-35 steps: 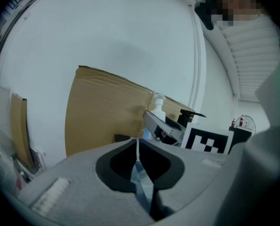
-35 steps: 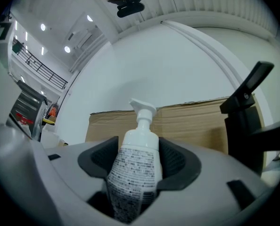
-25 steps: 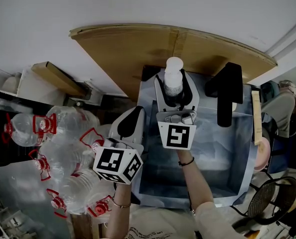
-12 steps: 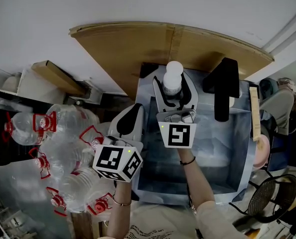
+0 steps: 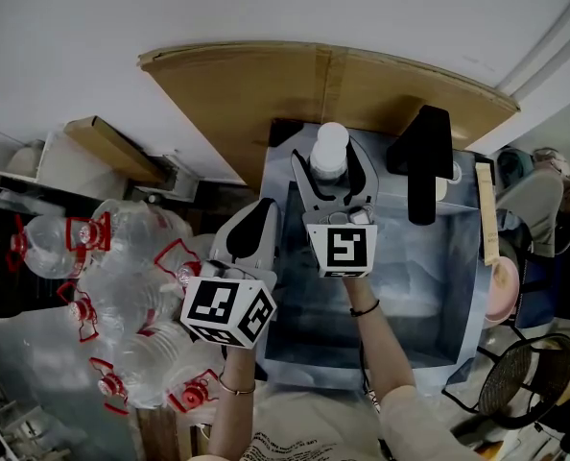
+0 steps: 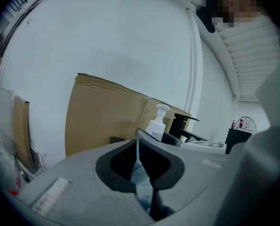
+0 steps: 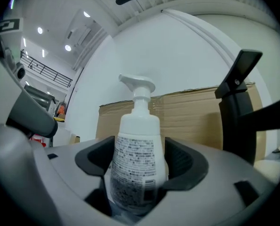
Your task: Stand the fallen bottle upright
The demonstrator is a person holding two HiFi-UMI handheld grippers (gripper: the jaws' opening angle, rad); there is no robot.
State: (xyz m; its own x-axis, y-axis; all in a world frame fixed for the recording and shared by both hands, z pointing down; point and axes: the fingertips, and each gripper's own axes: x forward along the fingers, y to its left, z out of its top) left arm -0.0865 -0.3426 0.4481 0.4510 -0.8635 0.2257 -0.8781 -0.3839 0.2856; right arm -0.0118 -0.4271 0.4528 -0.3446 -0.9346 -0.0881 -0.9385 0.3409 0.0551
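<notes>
Between the right gripper's (image 5: 330,161) just-opened jaws the bottle (image 7: 136,159) is stood upright, released; only withdrawal is judged left. The left gripper (image 6: 139,147) is closed, empty.

Blue-grey covered table (image 5: 429,277); upright pump bottle (image 5: 329,157) and black stand (image 5: 424,161) on it

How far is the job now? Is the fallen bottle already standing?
Done: the pump bottle stands upright on the blue-grey table top. In hand: the right gripper is around it, its jaws just opening, with a gap showing on one side. Left: draw that gripper back without tipping the bottle.
</notes>
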